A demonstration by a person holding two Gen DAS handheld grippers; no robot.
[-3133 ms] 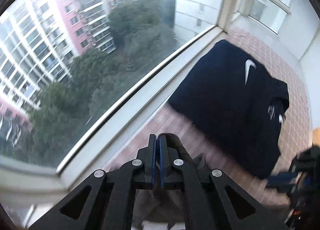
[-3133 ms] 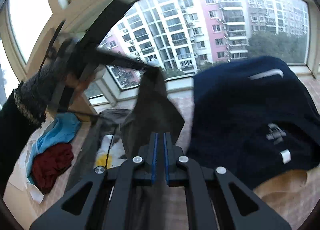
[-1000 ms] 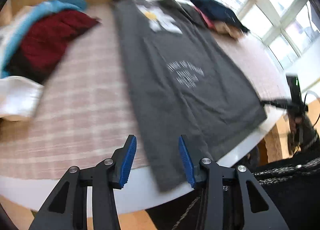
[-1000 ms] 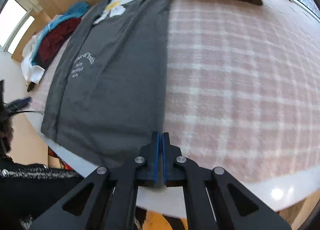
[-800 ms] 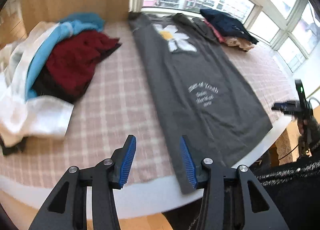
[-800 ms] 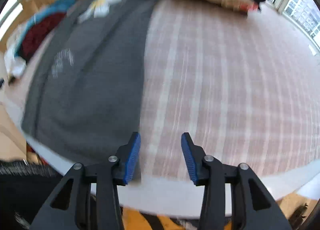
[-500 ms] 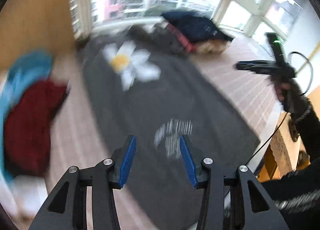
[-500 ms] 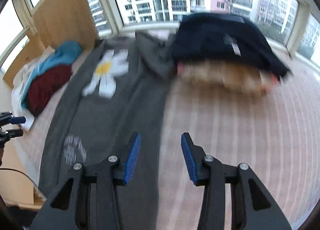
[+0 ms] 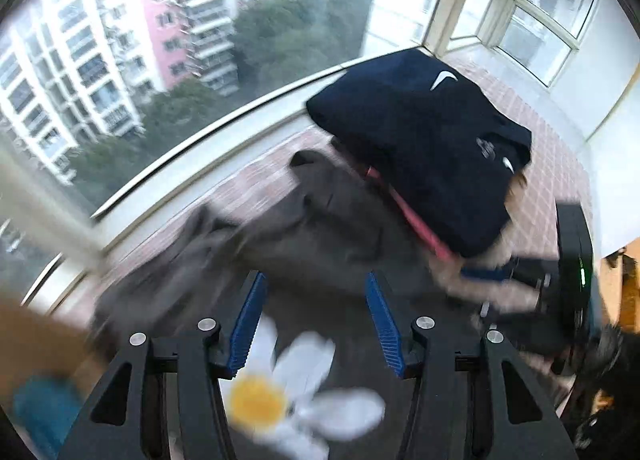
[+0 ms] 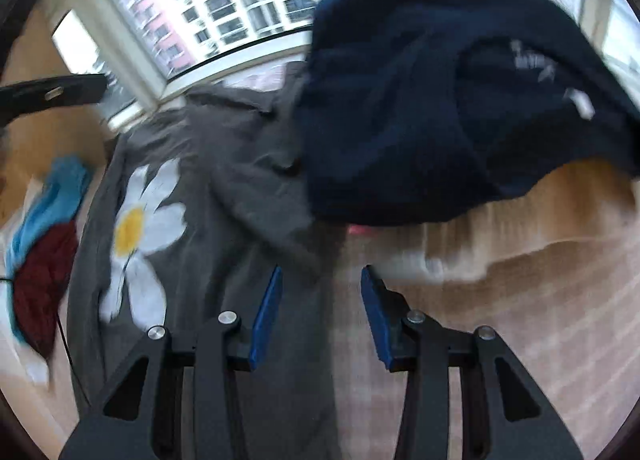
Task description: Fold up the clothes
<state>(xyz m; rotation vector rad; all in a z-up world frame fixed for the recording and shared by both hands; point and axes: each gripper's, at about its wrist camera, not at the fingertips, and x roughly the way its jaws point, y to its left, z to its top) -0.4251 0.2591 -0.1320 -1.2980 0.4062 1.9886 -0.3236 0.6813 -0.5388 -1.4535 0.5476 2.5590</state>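
Observation:
A grey T-shirt (image 10: 224, 195) with a white and yellow daisy print (image 10: 136, 232) lies spread flat on the checked table; its collar end reaches toward the window. In the left wrist view the grey T-shirt (image 9: 320, 227) fills the middle, blurred, with the daisy print (image 9: 288, 400) just under my left gripper (image 9: 316, 292), which is open above the shirt's upper part. My right gripper (image 10: 320, 284) is open over the shirt's right edge, near its sleeve. The right gripper (image 9: 520, 276) also shows at the right of the left wrist view.
A stack of folded clothes topped by a navy garment (image 10: 440, 99) sits right of the shirt, over beige (image 10: 540, 211) and pink layers. A heap of blue and dark red clothes (image 10: 44, 227) lies at the left. Windows (image 9: 200, 39) run behind the checked table (image 10: 520, 320).
Both grippers let go of the shirt's hem, opened, and swept from the near table edge up to the collar end by the window. The shirt lies still.

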